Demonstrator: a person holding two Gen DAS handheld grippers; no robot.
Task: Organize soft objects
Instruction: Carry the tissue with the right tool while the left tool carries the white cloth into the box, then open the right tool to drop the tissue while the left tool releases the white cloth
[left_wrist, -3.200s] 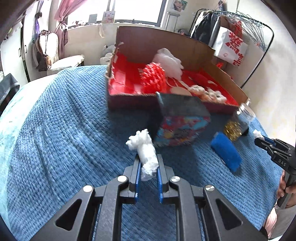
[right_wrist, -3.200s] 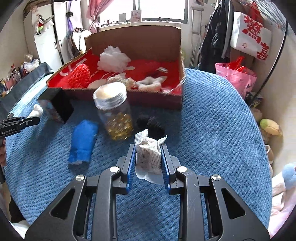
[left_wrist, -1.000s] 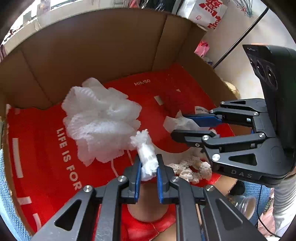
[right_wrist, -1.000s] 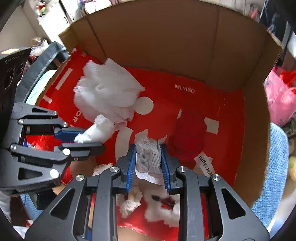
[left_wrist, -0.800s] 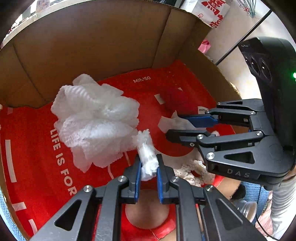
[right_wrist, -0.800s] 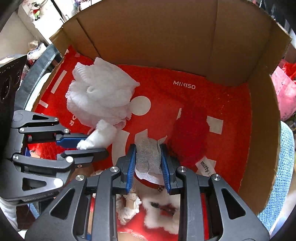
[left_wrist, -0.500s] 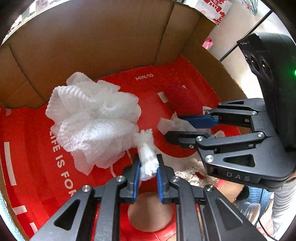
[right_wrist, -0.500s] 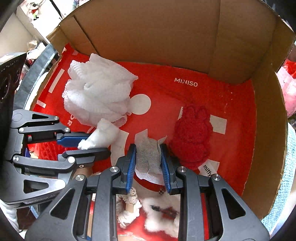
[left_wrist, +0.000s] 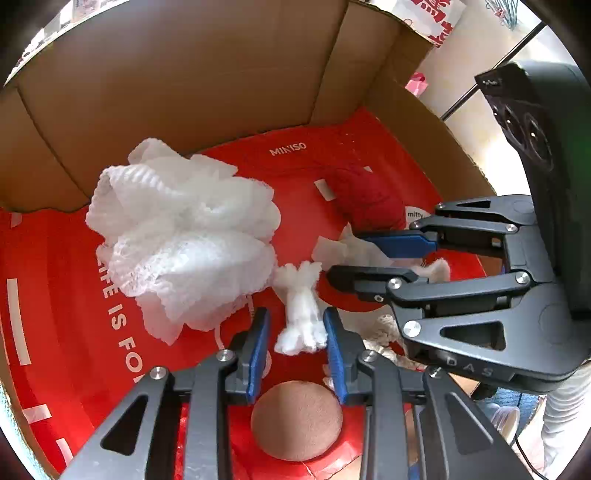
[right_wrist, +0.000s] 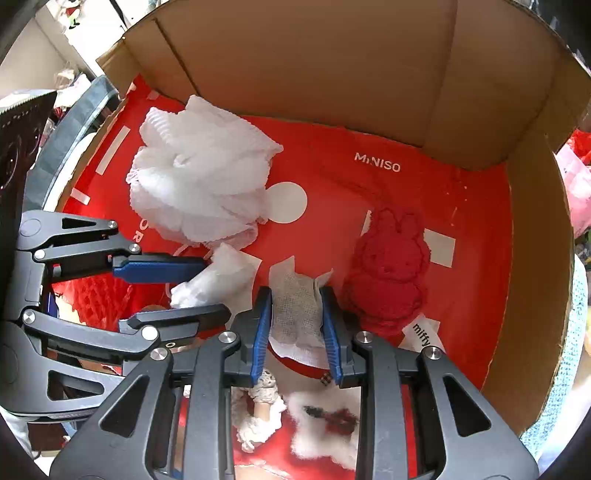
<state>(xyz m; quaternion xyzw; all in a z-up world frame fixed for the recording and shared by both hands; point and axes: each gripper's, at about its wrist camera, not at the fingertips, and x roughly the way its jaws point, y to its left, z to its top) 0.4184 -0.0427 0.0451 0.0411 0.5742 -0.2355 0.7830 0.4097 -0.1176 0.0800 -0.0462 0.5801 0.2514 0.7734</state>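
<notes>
Over the red box floor (left_wrist: 55, 302), a white wad (left_wrist: 301, 310) sits loose between the left tongs (left_wrist: 297, 343), which have just been spread. A gauze pad (right_wrist: 297, 310) is pinched by the right tongs (right_wrist: 297, 325), beside the red bunny (right_wrist: 388, 273).

brown corrugated cardboard box wall (right_wrist: 332, 62): matt, creased | glossy red printed paper liner (right_wrist: 476, 240): smooth | white ruffled mesh puff (left_wrist: 184, 236): netted | red knitted rabbit-shaped cloth (right_wrist: 388, 269): nubbly | white gauze pad (right_wrist: 297, 310): open-weave | tan round sponge (left_wrist: 295, 421): matt, fine-pored
</notes>
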